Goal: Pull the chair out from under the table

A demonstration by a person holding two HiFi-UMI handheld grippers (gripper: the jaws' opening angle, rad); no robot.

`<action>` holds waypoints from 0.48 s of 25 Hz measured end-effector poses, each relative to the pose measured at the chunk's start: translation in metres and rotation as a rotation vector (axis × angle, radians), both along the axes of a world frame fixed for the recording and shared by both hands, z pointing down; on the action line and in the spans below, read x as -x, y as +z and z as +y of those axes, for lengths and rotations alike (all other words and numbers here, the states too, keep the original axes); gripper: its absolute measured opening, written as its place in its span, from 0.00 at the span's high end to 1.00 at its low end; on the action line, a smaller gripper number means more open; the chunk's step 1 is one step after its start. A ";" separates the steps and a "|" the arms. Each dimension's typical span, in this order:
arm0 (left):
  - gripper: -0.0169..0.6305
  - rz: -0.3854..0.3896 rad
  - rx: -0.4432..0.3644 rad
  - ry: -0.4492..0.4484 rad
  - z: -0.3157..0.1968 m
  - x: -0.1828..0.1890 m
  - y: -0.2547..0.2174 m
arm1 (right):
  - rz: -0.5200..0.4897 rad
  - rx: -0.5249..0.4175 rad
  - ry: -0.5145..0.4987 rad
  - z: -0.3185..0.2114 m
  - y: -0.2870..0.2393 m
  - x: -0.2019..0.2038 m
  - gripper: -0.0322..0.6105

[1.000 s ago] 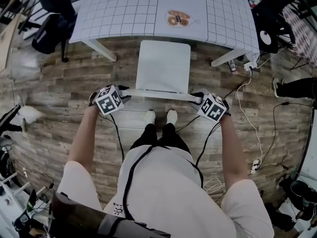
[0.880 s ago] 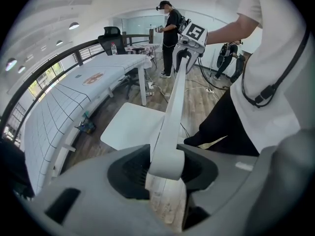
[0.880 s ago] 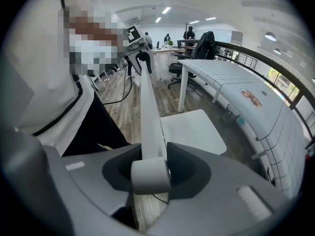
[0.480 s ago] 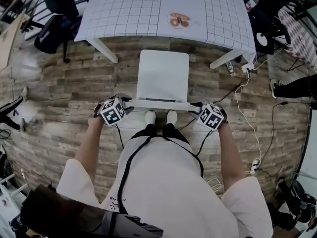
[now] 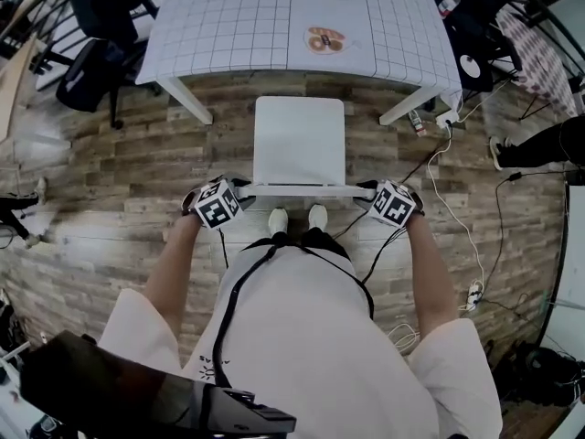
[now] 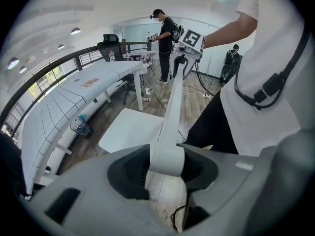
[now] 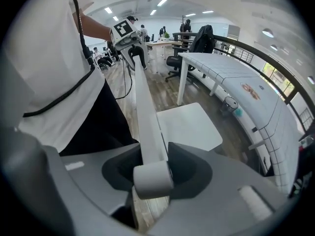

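Note:
The white chair stands on the wood floor, its seat (image 5: 300, 140) out in front of the gridded table (image 5: 238, 16) with a strip of floor between them. Its backrest top rail (image 5: 300, 190) runs straight across just ahead of the person's shoes. My left gripper (image 5: 242, 188) is shut on the rail's left end and my right gripper (image 5: 368, 190) on its right end. In the left gripper view the rail (image 6: 172, 107) sits clamped between the jaws of the left gripper (image 6: 165, 163). In the right gripper view the rail (image 7: 145, 112) is pinched the same way by the right gripper (image 7: 152, 176).
Cables and a power strip (image 5: 471, 295) trail over the floor at the right. A bottle (image 5: 416, 122) lies by the table's right leg (image 5: 407, 108). A black office chair (image 5: 91, 62) stands at the upper left. Another person's leg (image 5: 539, 144) reaches in from the right edge.
The chair has slid back toward the person with both grippers on its rail, and its seat has cleared the table's edge. Most of the motion came in the first half second.

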State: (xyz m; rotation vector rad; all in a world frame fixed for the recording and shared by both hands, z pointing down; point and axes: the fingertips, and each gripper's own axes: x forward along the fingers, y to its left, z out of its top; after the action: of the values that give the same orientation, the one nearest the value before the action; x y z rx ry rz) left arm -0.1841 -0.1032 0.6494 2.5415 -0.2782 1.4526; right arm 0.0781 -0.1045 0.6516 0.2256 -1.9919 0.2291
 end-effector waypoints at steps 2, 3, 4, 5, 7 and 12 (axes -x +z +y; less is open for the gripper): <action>0.74 0.020 -0.005 -0.005 0.000 0.000 0.000 | 0.014 0.003 0.005 0.000 0.002 0.001 0.74; 0.74 0.031 -0.008 -0.009 0.001 0.001 0.000 | 0.020 0.005 0.008 0.002 0.003 0.001 0.73; 0.74 0.039 -0.013 -0.010 0.002 0.001 0.000 | 0.027 0.005 0.013 0.002 0.005 0.001 0.73; 0.74 0.043 -0.021 -0.005 0.002 0.001 0.000 | 0.035 0.006 0.022 0.002 0.006 0.001 0.73; 0.75 0.039 -0.040 0.020 0.000 0.000 0.000 | 0.051 0.002 0.035 0.000 0.005 0.000 0.73; 0.74 0.062 -0.026 0.029 -0.017 0.006 -0.017 | 0.071 0.027 0.049 -0.019 -0.008 0.008 0.72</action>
State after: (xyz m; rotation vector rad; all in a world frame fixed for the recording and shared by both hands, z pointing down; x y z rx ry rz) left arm -0.1905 -0.1206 0.6323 2.6158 -0.2535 1.3860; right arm 0.0698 -0.1232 0.6431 0.2614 -1.9138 0.2757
